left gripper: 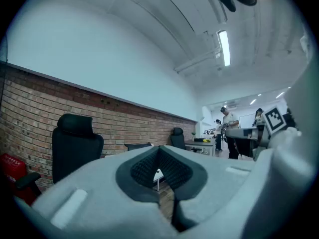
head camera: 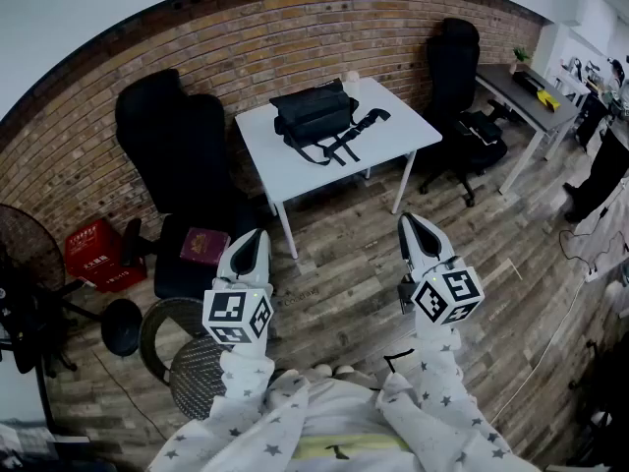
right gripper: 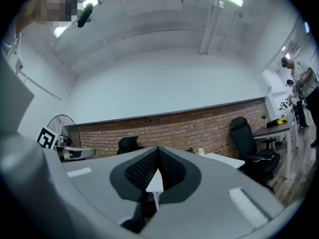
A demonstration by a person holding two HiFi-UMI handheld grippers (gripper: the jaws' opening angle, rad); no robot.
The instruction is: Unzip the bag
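The bag (head camera: 314, 111) lies on the white table (head camera: 393, 141), in the back half and closer to the left edge than to the right one. It is black. From this far I cannot tell if its zipper is closed or not. Its straps (head camera: 352, 134) spread out from it toward the middle of the table. A small white object (head camera: 351, 77) stands at the back edge, just beside the bag.

Both grippers are held in front of the table, above the wooden floor (head camera: 344, 264). They are well apart from the bag and they touch nothing. The left gripper (head camera: 256, 236) has its jaws pressed together, tip against tip, and nothing is between them. The right gripper (head camera: 411, 222) is the same: its jaws are pressed together and hold nothing. Both point about level, toward the table and the brick wall (head camera: 246, 37) behind it. The two grippers are side by side with a wide gap between them.

One black chair (head camera: 172, 131) stands at the left side of the table. A second chair (head camera: 452, 57) stands beyond the back right corner. A red crate (head camera: 93, 254) stands on the floor far to the left.
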